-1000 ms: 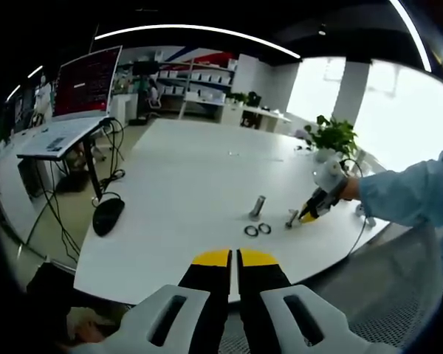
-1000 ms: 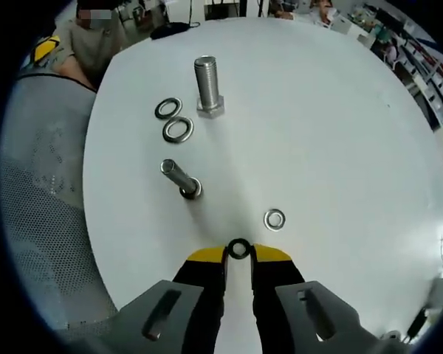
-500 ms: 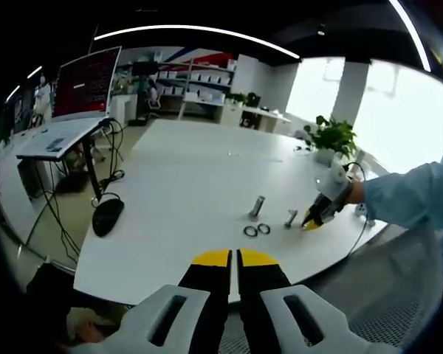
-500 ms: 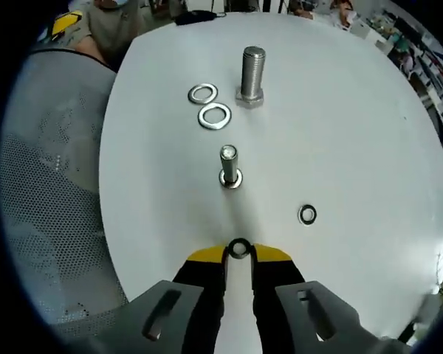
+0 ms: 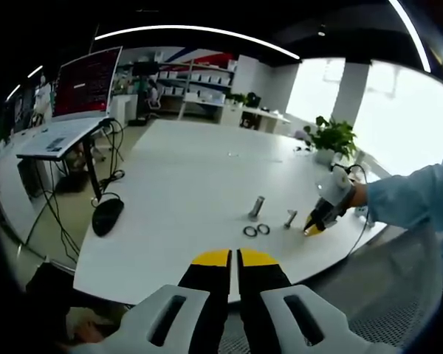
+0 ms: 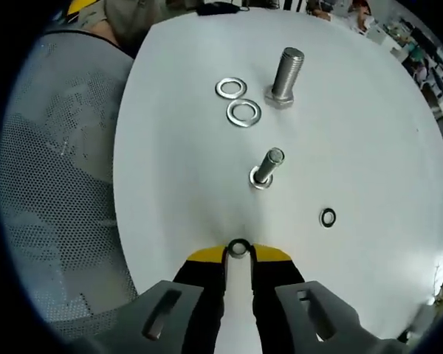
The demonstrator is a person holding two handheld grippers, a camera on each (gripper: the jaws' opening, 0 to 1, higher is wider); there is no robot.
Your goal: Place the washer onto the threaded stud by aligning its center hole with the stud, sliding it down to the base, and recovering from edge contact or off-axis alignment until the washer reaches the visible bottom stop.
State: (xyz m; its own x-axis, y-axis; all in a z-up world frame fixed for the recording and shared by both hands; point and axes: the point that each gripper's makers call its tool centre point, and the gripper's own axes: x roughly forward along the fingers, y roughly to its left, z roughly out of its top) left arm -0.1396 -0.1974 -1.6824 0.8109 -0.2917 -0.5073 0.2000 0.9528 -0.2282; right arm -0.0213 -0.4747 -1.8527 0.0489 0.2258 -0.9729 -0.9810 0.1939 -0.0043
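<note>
In the right gripper view my right gripper point(image 6: 238, 253) is shut on a small dark washer point(image 6: 238, 247) held edge-up at its tips, above the white table point(image 6: 192, 184). A short way ahead stands the small threaded stud point(image 6: 266, 167), upright on its base. The larger stud point(image 6: 286, 77) stands farther off. In the left gripper view my left gripper point(image 5: 232, 259) is shut on nothing, hanging off the table's near edge. That view also has the right gripper point(image 5: 317, 217) just right of the small stud point(image 5: 290, 218), with the larger stud point(image 5: 257, 206) to the left.
Two large washers point(image 6: 238, 101) lie left of the larger stud, seen also as washers point(image 5: 256, 230). A small loose washer point(image 6: 327, 218) lies right of the small stud. A mesh chair point(image 6: 52, 184) sits left of the table edge. A mouse point(image 5: 107, 215) and potted plant point(image 5: 331, 137) rest on the table.
My right gripper has drawn back and swung around the small stud, carrying the washer; the stud now sits slightly right of its tips. The left gripper has stayed still.
</note>
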